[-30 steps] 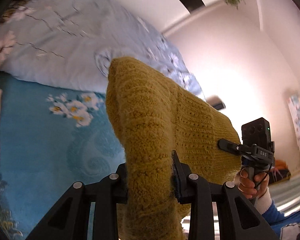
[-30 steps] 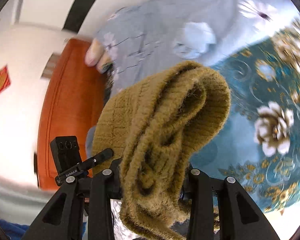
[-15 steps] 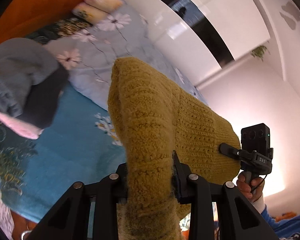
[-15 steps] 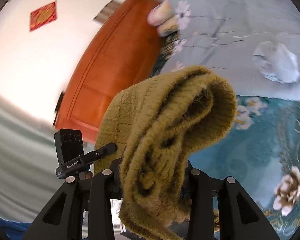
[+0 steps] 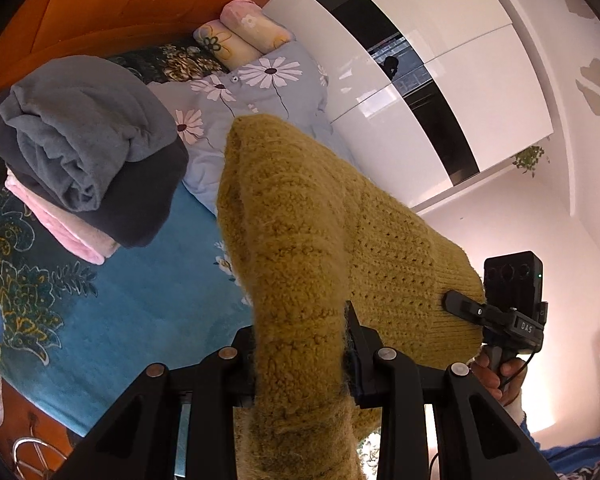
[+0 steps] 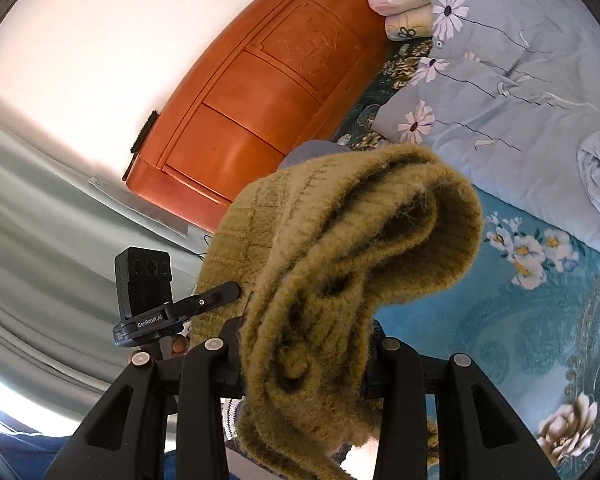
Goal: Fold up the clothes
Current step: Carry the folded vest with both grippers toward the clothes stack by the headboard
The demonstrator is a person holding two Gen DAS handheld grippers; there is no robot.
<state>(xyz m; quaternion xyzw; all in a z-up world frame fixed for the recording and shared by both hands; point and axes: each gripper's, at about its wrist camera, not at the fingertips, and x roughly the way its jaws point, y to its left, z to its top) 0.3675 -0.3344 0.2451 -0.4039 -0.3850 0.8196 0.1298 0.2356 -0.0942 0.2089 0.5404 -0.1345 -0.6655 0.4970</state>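
Observation:
A mustard-yellow knitted sweater [image 5: 312, 248] is held in the air above the bed between both grippers. My left gripper [image 5: 304, 356] is shut on one bunched end of it. My right gripper [image 6: 304, 356] is shut on the other end [image 6: 340, 256], which hangs in thick folds over the jaws. The right gripper also shows in the left wrist view [image 5: 508, 312], and the left gripper shows in the right wrist view [image 6: 152, 300]. The fingertips of both are hidden by the knit.
A stack of folded clothes, grey [image 5: 80, 140] over dark and pink [image 5: 72, 232], lies on the teal flowered bedspread [image 5: 140, 300]. A light blue daisy duvet [image 6: 500, 64] and rolled pillows [image 5: 244, 36] lie beyond. An orange wooden headboard [image 6: 260, 96] and a white wardrobe [image 5: 440, 92] stand behind.
Both grippers have swung with the sweater toward the head of the bed. The stack of folded clothes and the headboard have come into view. The grip on the sweater is unchanged.

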